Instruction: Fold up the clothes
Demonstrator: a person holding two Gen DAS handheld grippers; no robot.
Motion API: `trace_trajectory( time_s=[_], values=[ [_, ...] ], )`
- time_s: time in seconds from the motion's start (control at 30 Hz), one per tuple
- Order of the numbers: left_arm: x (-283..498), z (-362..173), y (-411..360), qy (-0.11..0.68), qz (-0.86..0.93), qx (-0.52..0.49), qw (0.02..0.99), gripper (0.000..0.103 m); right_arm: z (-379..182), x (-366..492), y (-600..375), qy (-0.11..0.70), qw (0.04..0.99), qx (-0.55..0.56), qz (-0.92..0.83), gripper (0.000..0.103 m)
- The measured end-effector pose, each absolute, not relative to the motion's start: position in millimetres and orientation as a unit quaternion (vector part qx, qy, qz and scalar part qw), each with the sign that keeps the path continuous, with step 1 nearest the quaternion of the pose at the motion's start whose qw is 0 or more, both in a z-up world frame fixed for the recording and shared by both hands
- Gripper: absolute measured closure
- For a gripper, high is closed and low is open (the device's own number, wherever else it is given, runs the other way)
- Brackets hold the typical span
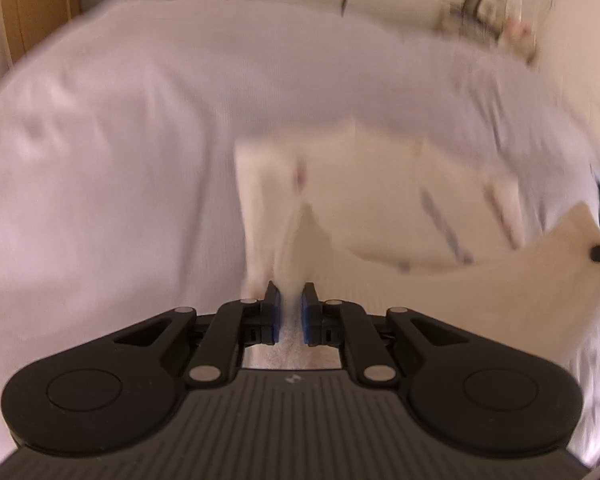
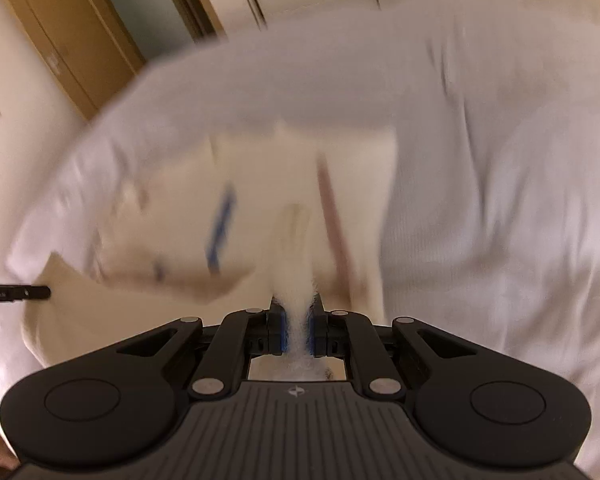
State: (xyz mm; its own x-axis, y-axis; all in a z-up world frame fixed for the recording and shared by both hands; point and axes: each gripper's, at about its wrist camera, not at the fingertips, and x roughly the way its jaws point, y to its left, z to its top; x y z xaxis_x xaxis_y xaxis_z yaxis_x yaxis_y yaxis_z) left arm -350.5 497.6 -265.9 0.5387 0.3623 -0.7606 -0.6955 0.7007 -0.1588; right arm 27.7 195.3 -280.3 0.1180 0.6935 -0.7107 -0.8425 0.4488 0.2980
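While both your left gripper [image 1: 291, 300] and right gripper [image 2: 298, 312] pinch the cream garment [image 1: 380, 184] above the white bed [image 1: 100, 160], you're mid-carry, so lay it flat and even next.

Left hand-held gripper [image 1: 291, 307]: jaws nearly closed, pinching cream cloth [image 1: 420, 280] between blue pads. Right hand-held gripper [image 2: 298, 324]: jaws likewise clamped on cloth. Both views motion-blurred
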Motion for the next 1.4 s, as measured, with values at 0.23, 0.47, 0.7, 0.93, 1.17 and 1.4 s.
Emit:
trace_trajectory(
  time_s=[0.23,0.47,0.7,0.93,1.17,1.4],
  values=[
    [-285,-250,568,0.293,0.343,-0.175,0.875,0.091,-257,89,253,0.332,0.784,-0.05,0.521,0.094],
    [-225,-353,637,0.408,0.395,-0.221,0.792,0.081,-347,152,328,0.447,0.779,-0.053,0.436,0.049],
    [-247,-364,659,0.356,0.381,-0.334,0.785,0.078,-369,166,328,0.477,0.764,-0.011,0.433,0.049],
    [-211,-367,677,0.378,0.357,-0.283,0.806,0.073,-369,173,354,0.459,0.774,-0.03,0.434,0.058],
    [-191,-368,677,0.377,0.322,-0.26,0.828,0.079,-389,195,378,0.498,0.746,-0.019,0.442,0.063],
    [-176,-359,678,0.352,0.313,-0.237,0.849,0.093,-360,183,375,0.416,0.769,-0.023,0.486,0.093]
  ],
)
